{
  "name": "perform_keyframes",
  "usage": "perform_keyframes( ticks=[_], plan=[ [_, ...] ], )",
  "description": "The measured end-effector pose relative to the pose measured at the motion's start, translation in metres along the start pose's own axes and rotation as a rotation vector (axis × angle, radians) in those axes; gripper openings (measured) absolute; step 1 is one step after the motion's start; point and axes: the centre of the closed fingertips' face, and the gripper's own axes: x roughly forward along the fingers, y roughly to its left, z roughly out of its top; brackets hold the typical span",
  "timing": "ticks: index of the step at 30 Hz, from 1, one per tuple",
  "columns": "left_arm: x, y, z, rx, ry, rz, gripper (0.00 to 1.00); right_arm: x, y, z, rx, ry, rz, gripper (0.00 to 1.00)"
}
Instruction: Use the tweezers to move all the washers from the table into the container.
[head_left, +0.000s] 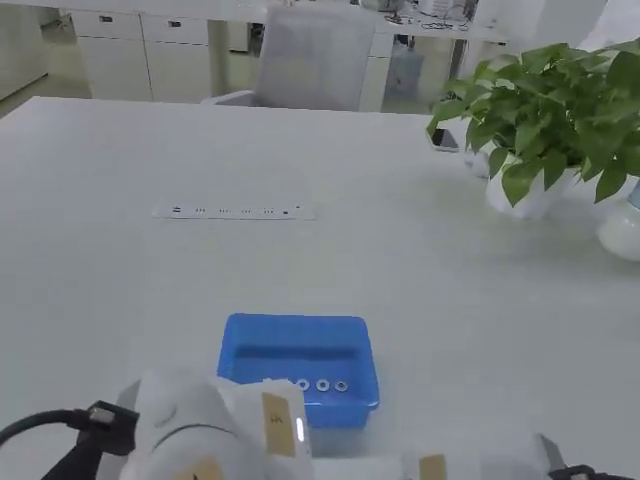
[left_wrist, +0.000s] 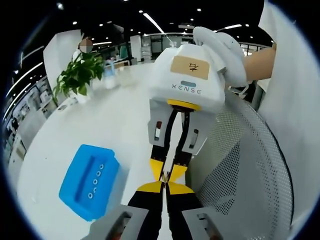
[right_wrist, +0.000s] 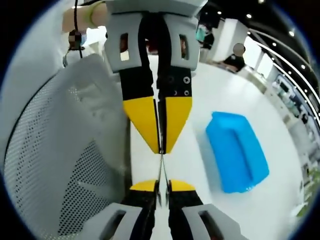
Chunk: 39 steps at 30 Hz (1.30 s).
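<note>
a: at the lower middle of the head view, the washers (head_left: 322, 385) are lying in a row inside the blue container (head_left: 290, 322).
b: and the claws?
a: low in the right gripper view, the right gripper (right_wrist: 161, 184) is pinching narrow on a thin sliver, probably the tweezers (right_wrist: 161, 167). the left gripper (right_wrist: 160, 149) is pressing shut at its far end.
b: i'm guessing the washers are handling light, hard and slick, so i'm favouring one tip through the hole, gripping the rim.
</note>
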Motion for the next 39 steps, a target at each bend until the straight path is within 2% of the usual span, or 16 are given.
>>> perform_keyframes(
  ticks=[3,5,7,8,9,11,14,18,20,21,23,28,30,39],
  plan=[
    [0.000,0.004,-0.017,-0.048,0.021,0.022,0.00,0.009,-0.001,0.001,0.014,-0.010,0.017,0.05],
    [-0.001,0.004,-0.021,-0.083,0.016,0.018,0.00,0.012,-0.001,0.001,0.032,-0.019,0.028,0.06],
    [-0.002,0.004,-0.025,-0.096,0.012,0.013,0.00,0.013,0.003,0.002,0.102,-0.037,0.056,0.08],
    [-0.002,0.003,-0.027,-0.104,0.014,0.009,0.00,0.012,0.004,0.006,0.120,-0.066,0.070,0.09],
    [-0.002,0.003,-0.029,-0.108,0.017,0.010,0.00,0.011,0.003,0.005,0.128,-0.069,0.061,0.10],
    [-0.001,0.005,-0.034,-0.119,0.030,0.008,0.00,0.006,0.002,0.005,0.147,-0.089,0.033,0.16],
    [0.002,0.008,-0.044,-0.141,0.057,0.009,0.00,-0.007,0.005,-0.004,0.204,-0.111,0.001,0.27],
    [0.006,0.008,-0.059,-0.143,0.109,0.005,0.00,-0.029,0.003,-0.022,0.273,-0.117,-0.083,0.40],
    [0.008,0.007,-0.070,-0.129,0.157,0.001,0.00,-0.045,-0.001,-0.027,0.356,-0.143,-0.142,0.49],
    [0.009,0.007,-0.073,-0.129,0.168,-0.001,0.00,-0.050,-0.003,-0.027,0.366,-0.155,-0.162,0.53],
    [0.013,0.007,-0.083,-0.125,0.208,-0.009,0.00,-0.069,-0.010,-0.031,0.395,-0.168,-0.236,0.60],
    [0.018,0.006,-0.098,-0.099,0.300,-0.027,0.00,-0.091,-0.013,-0.041,0.419,-0.156,-0.309,0.63],
    [0.019,0.007,-0.100,-0.091,0.321,-0.028,0.00,-0.096,-0.013,-0.044,0.428,-0.154,-0.329,0.64],
    [0.021,0.004,-0.105,-0.088,0.368,-0.054,0.00,-0.110,-0.014,-0.040,0.445,-0.181,-0.381,0.65]
  ],
)
